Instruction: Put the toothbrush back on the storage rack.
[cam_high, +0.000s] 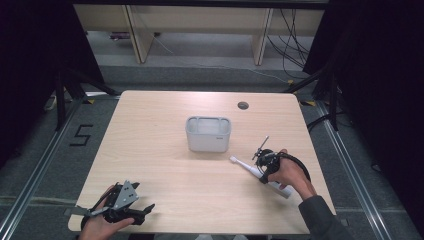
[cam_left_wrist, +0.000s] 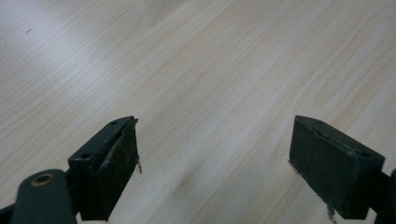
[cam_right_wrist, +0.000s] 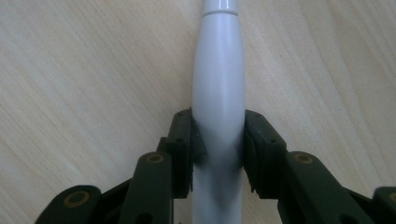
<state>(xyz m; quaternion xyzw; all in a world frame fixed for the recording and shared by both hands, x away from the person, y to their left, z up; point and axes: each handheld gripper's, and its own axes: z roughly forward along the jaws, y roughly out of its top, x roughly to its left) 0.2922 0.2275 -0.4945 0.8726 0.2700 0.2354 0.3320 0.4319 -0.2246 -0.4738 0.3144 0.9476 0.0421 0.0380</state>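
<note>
The electric toothbrush (cam_right_wrist: 218, 88) is being held by the right gripper (cam_right_wrist: 218, 149), whose two black jaws are being pressed against the sides of its white handle, one on each flank, with no gap left between pad and plastic. In the right gripper view the handle is being seen running straight out from between the jaws, up and away from them, so its long axis is lying along the gripper's own line of sight rather than across it.

In the high view the toothbrush (cam_high: 260, 174) is lying flat on the table (cam_high: 165, 150), its brush head pointing beyond the right gripper (cam_high: 265, 167) toward the grey holder (cam_high: 208, 134), its thick end trailing back under the hand. The holder is standing upright, well apart from the jaws, ahead of them and off to the left, on roughly the same line as the handle.

That is the relation on which the coming move is judged to turn: the handle is lying level while the holder's mouth is facing up, so a lift and a tipping of the long axis toward upright would probably be needed.

The left gripper (cam_left_wrist: 212, 154) is being kept wide open over bare wood, nothing between its jaws. In the high view it (cam_high: 120, 207) is resting at the near left edge, much farther from toothbrush and holder than the right one.
</note>
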